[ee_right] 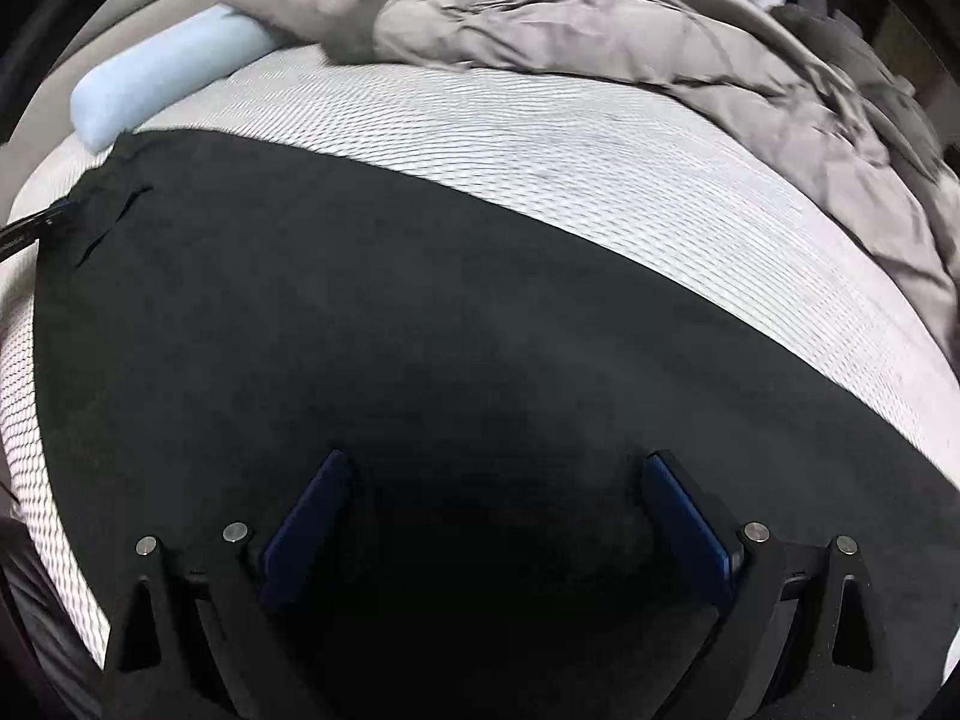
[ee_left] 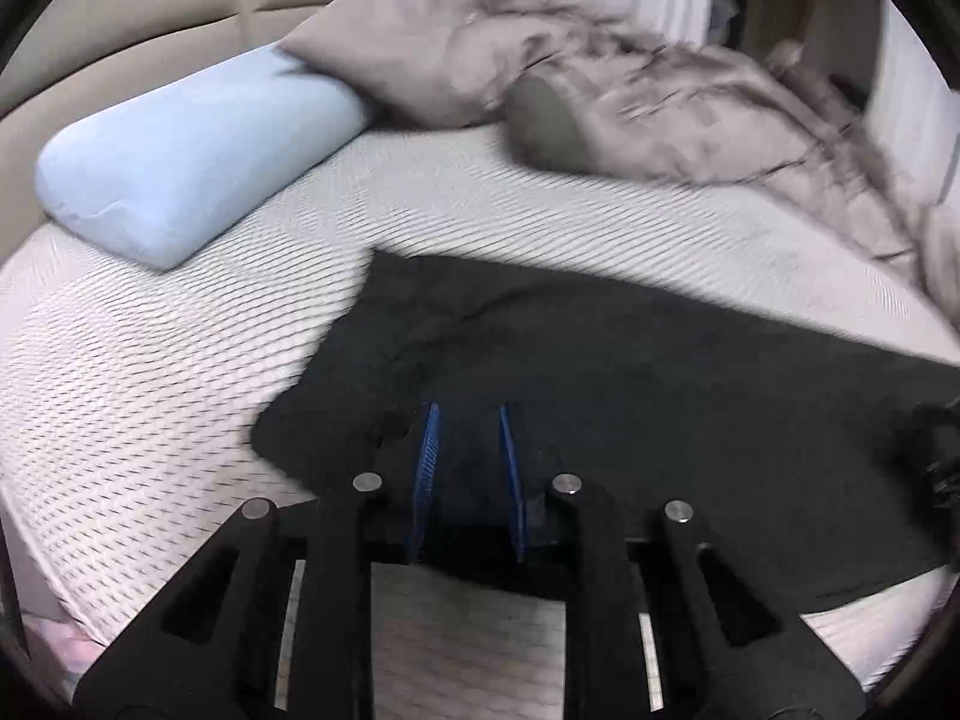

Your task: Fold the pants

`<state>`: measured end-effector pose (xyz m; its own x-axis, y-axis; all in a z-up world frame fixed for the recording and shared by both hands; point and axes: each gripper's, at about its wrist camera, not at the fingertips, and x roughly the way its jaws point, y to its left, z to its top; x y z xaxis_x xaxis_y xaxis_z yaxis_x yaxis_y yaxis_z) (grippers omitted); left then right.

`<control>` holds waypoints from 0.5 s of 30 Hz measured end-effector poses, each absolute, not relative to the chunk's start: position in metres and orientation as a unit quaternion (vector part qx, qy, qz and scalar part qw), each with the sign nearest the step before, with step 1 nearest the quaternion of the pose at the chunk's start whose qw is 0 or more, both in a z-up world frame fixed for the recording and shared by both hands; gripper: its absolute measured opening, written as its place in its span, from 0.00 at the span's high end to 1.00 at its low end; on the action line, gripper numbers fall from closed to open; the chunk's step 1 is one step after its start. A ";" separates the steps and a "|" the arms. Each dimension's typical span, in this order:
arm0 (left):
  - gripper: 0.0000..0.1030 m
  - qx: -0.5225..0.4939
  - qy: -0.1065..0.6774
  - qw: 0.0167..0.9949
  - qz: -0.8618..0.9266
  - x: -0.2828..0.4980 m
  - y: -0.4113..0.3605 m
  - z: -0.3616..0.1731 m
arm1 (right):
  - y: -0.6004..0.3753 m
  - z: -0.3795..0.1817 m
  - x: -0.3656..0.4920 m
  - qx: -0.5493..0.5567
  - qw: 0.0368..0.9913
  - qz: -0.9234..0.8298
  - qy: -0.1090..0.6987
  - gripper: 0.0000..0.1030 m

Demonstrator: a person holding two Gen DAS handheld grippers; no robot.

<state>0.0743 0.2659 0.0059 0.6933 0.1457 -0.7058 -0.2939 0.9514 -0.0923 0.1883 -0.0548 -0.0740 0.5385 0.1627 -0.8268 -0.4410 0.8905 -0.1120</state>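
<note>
Black pants [ee_left: 630, 372] lie spread flat on the white patterned mattress [ee_left: 150, 396]. My left gripper [ee_left: 468, 420] sits low at the pants' near left corner, its blue-padded jaws narrowly apart with black cloth between them; whether it grips the cloth is unclear. In the right wrist view the pants [ee_right: 360, 312] fill the middle. My right gripper [ee_right: 495, 468] hovers over the dark cloth with its jaws wide open and empty. The left gripper shows in the right wrist view [ee_right: 30, 228] at the pants' far left corner.
A light blue pillow [ee_left: 192, 150] lies at the head of the bed. A crumpled grey duvet [ee_left: 690, 114] and a grey pillow [ee_left: 408, 54] are heaped along the far side. The duvet also shows in the right wrist view [ee_right: 600, 18].
</note>
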 end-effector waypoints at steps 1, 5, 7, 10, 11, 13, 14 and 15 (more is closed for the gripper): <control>0.82 -0.107 0.363 0.920 0.101 0.073 0.255 0.013 | -0.059 -0.067 0.180 -0.147 0.868 0.188 0.435 0.04; 0.49 -0.095 0.350 0.932 -0.003 0.073 0.171 0.021 | -0.061 -0.055 0.151 -0.122 0.867 0.245 0.415 0.04; 0.38 -0.089 0.348 0.931 -0.061 0.081 0.123 0.016 | -0.059 -0.062 0.140 -0.145 0.861 0.246 0.420 0.04; 0.29 -0.096 0.393 0.900 -0.160 0.097 0.050 -0.013 | -0.068 -0.076 0.130 -0.182 0.850 0.238 0.432 0.04; 0.29 -0.084 0.412 0.890 -0.175 0.095 0.034 -0.023 | -0.078 -0.078 0.127 -0.184 0.850 0.235 0.434 0.04; 0.29 -0.035 0.437 0.882 -0.171 0.097 0.010 -0.041 | -0.102 -0.079 0.122 -0.180 0.852 0.225 0.438 0.04; 0.29 -0.008 0.435 0.884 -0.172 0.094 0.004 -0.046 | -0.116 -0.079 0.119 -0.178 0.853 0.219 0.439 0.04; 0.29 0.001 0.431 0.885 -0.177 0.091 0.001 -0.047 | -0.139 -0.081 0.116 -0.174 0.856 0.206 0.441 0.04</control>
<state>0.0913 0.0011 -0.0472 0.5664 -0.3129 -0.7624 0.3146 0.9372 -0.1509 0.1161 -0.1388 -0.0806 0.5269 0.1988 -0.8263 -0.5058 0.8547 -0.1170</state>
